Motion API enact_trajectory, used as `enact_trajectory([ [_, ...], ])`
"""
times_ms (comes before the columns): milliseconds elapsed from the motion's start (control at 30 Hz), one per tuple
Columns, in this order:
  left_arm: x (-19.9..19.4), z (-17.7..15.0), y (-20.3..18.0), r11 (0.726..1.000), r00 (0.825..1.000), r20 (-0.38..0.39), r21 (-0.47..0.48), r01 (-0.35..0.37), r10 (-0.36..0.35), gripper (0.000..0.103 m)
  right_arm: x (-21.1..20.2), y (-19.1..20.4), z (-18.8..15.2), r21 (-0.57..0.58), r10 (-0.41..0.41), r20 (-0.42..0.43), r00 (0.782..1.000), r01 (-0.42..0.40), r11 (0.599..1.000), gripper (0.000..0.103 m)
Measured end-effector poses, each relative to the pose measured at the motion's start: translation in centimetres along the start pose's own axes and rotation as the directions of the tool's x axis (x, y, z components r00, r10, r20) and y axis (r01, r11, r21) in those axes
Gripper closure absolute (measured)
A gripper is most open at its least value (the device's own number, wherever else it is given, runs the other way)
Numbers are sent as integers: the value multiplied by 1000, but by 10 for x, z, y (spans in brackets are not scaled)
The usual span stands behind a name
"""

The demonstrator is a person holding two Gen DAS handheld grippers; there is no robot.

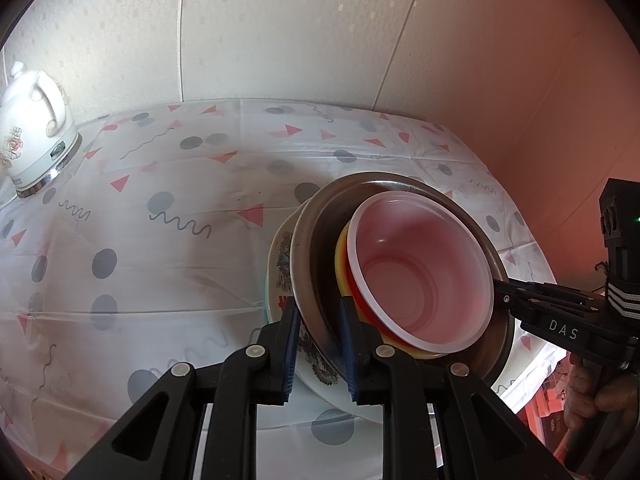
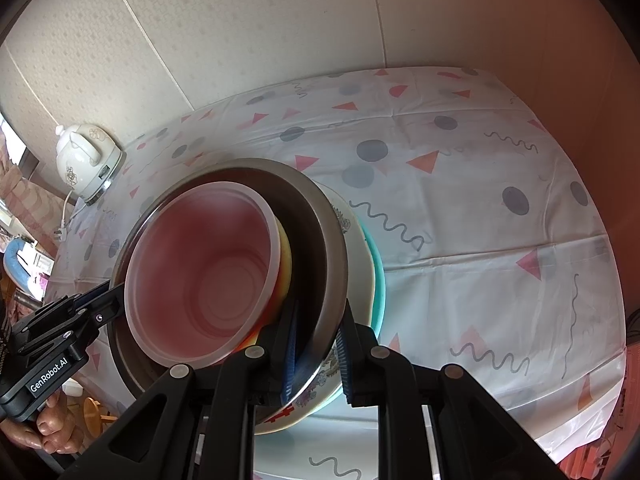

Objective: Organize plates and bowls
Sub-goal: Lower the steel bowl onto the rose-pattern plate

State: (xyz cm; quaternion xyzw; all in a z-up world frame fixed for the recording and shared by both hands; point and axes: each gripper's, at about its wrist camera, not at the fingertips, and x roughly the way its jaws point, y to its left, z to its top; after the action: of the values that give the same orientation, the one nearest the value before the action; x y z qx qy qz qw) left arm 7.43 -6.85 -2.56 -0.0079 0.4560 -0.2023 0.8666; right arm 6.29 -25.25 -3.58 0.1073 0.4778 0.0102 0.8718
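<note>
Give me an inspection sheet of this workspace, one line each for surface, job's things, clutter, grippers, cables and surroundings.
Surface: table under a white patterned tablecloth.
Job's things: nested stack: pink plastic bowl inside a yellow bowl, inside a metal bowl, on a decorated white plate over a teal plate.
Clutter: white electric kettle.
Grippers: left gripper and right gripper each clamp the metal bowl's rim from opposite sides.
Cables: white kettle cord.
Surroundings: pale panelled wall.
</note>
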Motion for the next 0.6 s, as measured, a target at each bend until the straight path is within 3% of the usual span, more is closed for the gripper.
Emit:
enact_trajectory([
  [600, -4, -4, -2, 1000, 1000, 23, -4, -22, 22, 82, -2, 2, -3, 15, -31, 25, 999, 30, 999, 83],
])
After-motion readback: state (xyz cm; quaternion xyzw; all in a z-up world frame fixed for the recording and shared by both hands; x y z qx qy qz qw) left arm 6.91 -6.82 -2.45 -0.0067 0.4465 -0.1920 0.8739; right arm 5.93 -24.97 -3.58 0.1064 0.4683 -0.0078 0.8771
